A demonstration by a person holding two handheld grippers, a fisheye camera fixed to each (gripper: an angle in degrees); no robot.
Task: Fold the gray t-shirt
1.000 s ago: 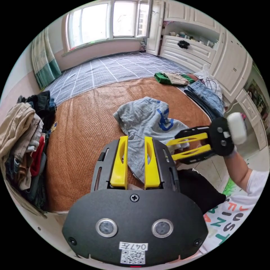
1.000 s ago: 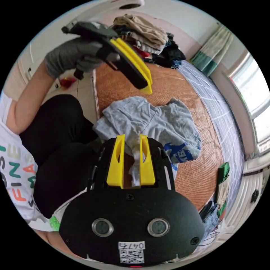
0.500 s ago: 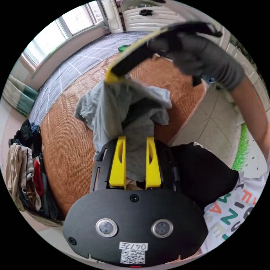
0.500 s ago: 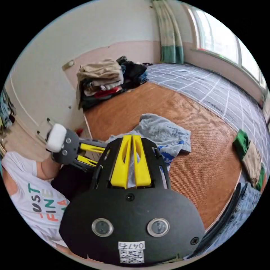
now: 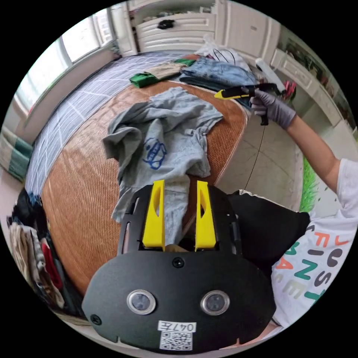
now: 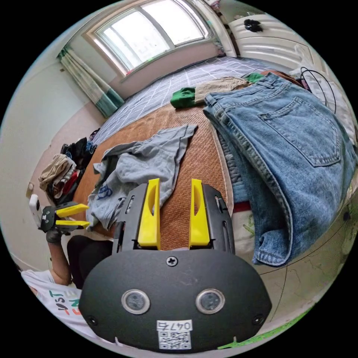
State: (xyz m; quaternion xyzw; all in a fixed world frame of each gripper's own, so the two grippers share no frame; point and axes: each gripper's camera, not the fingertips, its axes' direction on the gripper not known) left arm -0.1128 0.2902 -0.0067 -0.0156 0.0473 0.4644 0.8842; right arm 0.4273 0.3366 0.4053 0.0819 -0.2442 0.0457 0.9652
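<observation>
The crumpled gray cotton t-shirt (image 5: 164, 141) is spread on the brown woven mat (image 5: 82, 209); both yellow-jawed grippers, left (image 5: 180, 186) and right (image 6: 174, 184), are held agape, nothing clasped.

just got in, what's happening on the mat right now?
A person is laying out the gray t-shirt on the woven mat, print side up but still rumpled, no fold made. The left hand-held gripper is open, with the shirt's near edge lying between its jaws. The right hand-held gripper is open and empty, near the folded jeans.
</observation>
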